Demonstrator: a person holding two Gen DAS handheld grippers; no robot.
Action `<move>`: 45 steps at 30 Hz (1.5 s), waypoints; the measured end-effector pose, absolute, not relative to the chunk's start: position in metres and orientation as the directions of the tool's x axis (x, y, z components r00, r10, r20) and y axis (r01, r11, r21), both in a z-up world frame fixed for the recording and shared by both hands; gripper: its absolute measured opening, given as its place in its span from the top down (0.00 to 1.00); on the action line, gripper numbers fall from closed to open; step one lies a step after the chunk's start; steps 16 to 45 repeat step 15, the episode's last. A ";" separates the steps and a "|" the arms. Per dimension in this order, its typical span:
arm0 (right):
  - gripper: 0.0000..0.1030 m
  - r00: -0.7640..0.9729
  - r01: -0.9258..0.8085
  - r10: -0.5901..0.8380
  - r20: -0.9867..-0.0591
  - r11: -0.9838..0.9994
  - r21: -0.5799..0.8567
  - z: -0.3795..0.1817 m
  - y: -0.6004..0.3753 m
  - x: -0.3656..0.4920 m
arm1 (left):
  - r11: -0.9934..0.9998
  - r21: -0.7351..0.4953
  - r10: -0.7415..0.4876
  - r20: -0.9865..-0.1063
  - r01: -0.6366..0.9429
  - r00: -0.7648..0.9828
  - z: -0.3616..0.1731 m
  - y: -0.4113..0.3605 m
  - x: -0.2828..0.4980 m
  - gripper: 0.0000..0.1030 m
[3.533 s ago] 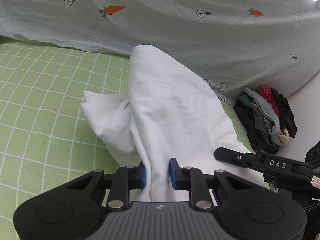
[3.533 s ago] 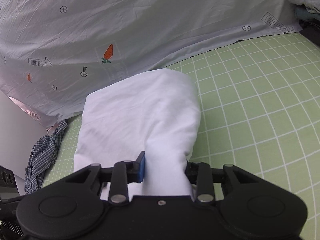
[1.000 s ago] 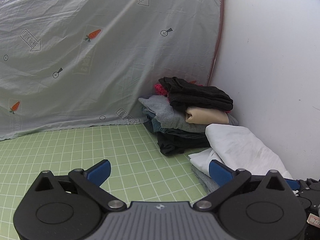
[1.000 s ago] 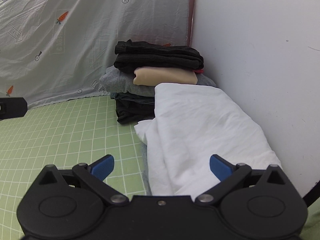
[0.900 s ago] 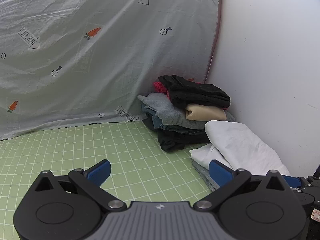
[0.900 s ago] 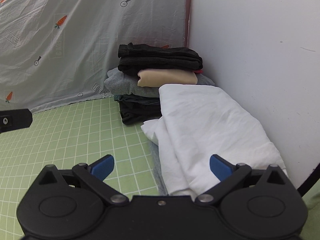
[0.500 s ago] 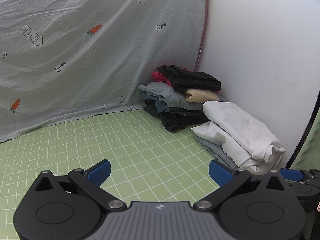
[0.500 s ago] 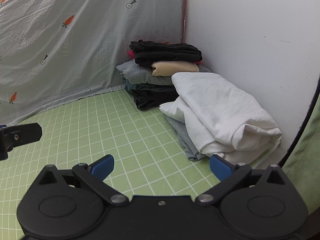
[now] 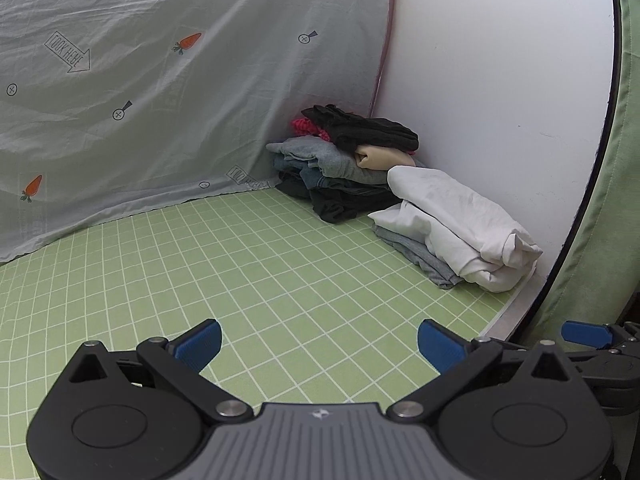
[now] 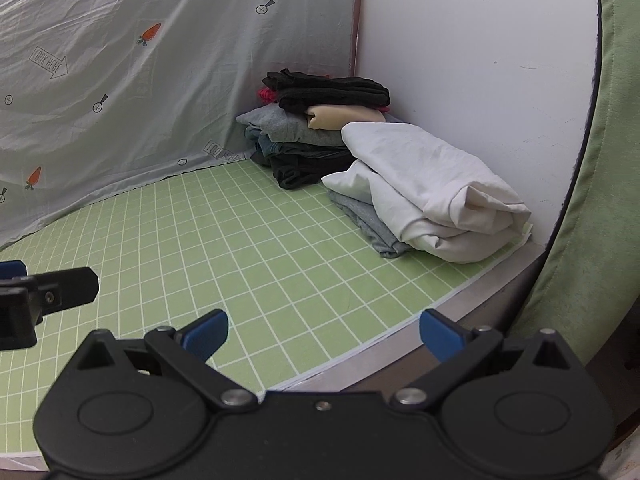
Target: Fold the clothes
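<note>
Both grippers are wide open and hold nothing. The left gripper [image 9: 318, 344] hangs over the green checked mat [image 9: 224, 264], and the right gripper [image 10: 322, 334] hangs over the mat's near edge, with the left one just beside it. The folded white garment [image 10: 424, 188] lies ahead of both tools and off to their right, well apart from the fingers. It sits on top of a folded grey garment [image 10: 368, 220], close against the white wall [image 10: 472, 60]. Just behind it, farther from the tools, is a taller stack of folded clothes [image 9: 344, 168] with a black piece on top. This white piece looks done, so the step in hand is most likely to go and get the next thing to fold. No unfolded clothes show in either view, so I cannot tell where the next one is. To do it well, keep the fingers wide and clear of the piles so nothing gets bumped or pulled loose. The white garment looks soft and a bit puffy at its near end, so a knock could make it slide off the grey one. The mat right in front of the tools is bare, a good spot to spread the next piece flat.
</note>
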State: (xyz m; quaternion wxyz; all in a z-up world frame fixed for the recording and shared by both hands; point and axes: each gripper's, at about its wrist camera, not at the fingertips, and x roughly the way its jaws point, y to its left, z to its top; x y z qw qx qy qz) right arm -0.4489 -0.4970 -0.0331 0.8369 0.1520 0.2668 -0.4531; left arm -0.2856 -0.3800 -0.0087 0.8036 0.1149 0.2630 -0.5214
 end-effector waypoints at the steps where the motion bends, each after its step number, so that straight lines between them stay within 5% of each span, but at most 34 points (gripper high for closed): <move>1: 0.00 0.447 0.839 -0.679 -0.583 0.544 0.010 -0.033 -0.494 -0.449 | 0.429 -0.092 -0.779 -0.542 0.899 0.316 -0.009 -0.379 -0.286 0.00; 45: 0.00 0.452 0.837 -0.686 -0.570 0.548 0.003 -0.030 -0.482 -0.448 | 0.433 -0.092 -0.788 -0.522 0.897 0.327 -0.005 -0.369 -0.283 0.00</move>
